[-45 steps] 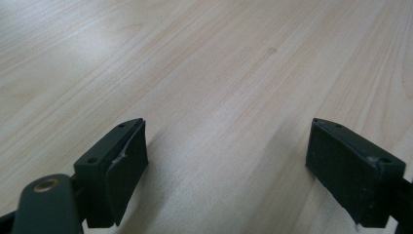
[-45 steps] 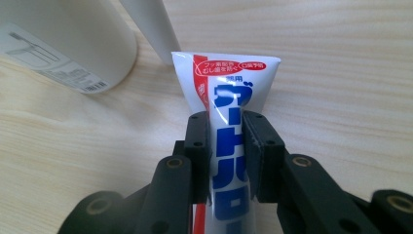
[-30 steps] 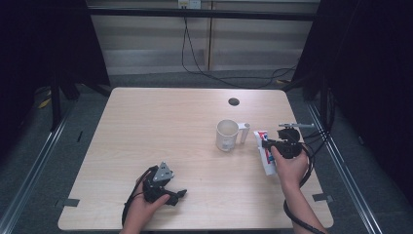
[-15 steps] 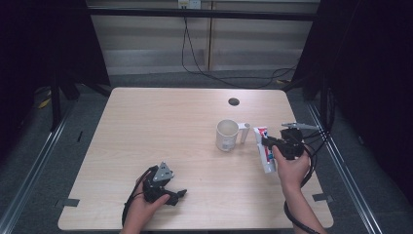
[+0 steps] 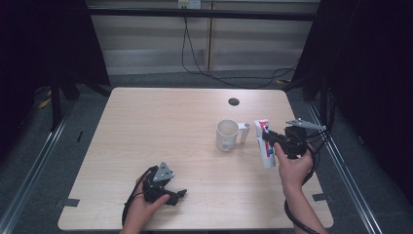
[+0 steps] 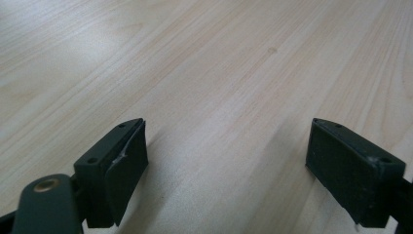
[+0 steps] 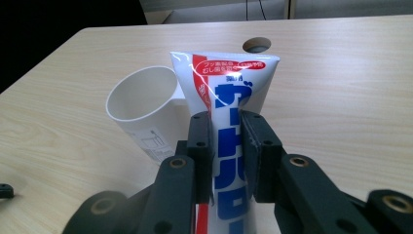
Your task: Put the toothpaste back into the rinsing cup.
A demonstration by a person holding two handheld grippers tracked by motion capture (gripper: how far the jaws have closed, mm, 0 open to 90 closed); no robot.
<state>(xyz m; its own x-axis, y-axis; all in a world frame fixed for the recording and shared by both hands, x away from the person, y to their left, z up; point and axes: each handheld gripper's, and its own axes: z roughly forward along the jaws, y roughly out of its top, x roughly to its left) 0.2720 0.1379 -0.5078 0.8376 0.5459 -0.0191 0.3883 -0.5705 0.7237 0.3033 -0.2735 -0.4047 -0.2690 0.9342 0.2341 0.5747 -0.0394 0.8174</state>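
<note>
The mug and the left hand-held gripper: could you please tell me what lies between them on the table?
Nothing; in the high view, only bare table separates the mug from the left hand-held gripper, whose jaws stand open over wood.

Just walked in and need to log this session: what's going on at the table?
A person works at a wooden table with a handheld gripper in each hand. The right gripper is clamped on a white toothpaste tube with blue and red print, holding it beside a white mug near the table's right side. The tube is not in the mug yet. The left gripper rests low over bare tabletop at the near left, jaws open with nothing between them.
</note>
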